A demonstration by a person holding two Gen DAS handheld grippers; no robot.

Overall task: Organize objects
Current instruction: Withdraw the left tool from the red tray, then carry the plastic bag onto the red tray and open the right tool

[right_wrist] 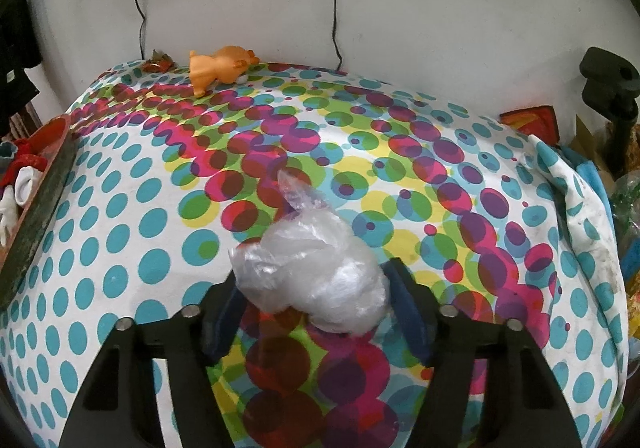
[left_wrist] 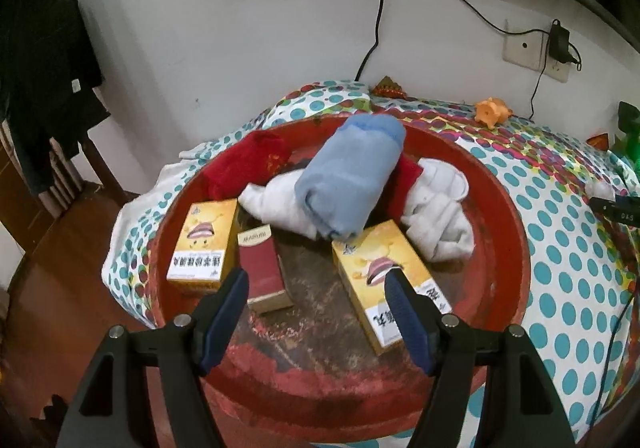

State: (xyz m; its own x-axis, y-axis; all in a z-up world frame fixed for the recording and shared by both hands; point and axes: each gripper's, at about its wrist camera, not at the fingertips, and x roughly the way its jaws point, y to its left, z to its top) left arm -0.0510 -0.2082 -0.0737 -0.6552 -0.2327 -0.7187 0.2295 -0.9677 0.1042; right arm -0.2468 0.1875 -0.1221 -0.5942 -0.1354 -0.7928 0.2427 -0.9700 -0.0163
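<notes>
Right gripper (right_wrist: 312, 288) sits low in the frame with its jaws either side of a crumpled clear plastic bag (right_wrist: 316, 280) on the dotted cloth (right_wrist: 120, 208); pads look to be touching the film, so I read it as grasped, though a soft grip. Left gripper (left_wrist: 316, 288) hangs released over the red tray (left_wrist: 516, 232) at frame centre — yellow boxes (left_wrist: 384, 284), a maroon box (left_wrist: 264, 272) and rolled socks (left_wrist: 348, 184) inside, nothing between its jaws. To do this well, I judge: squeeze until the bag stops yielding, lift straight — then carry toward the tray at far left.
</notes>
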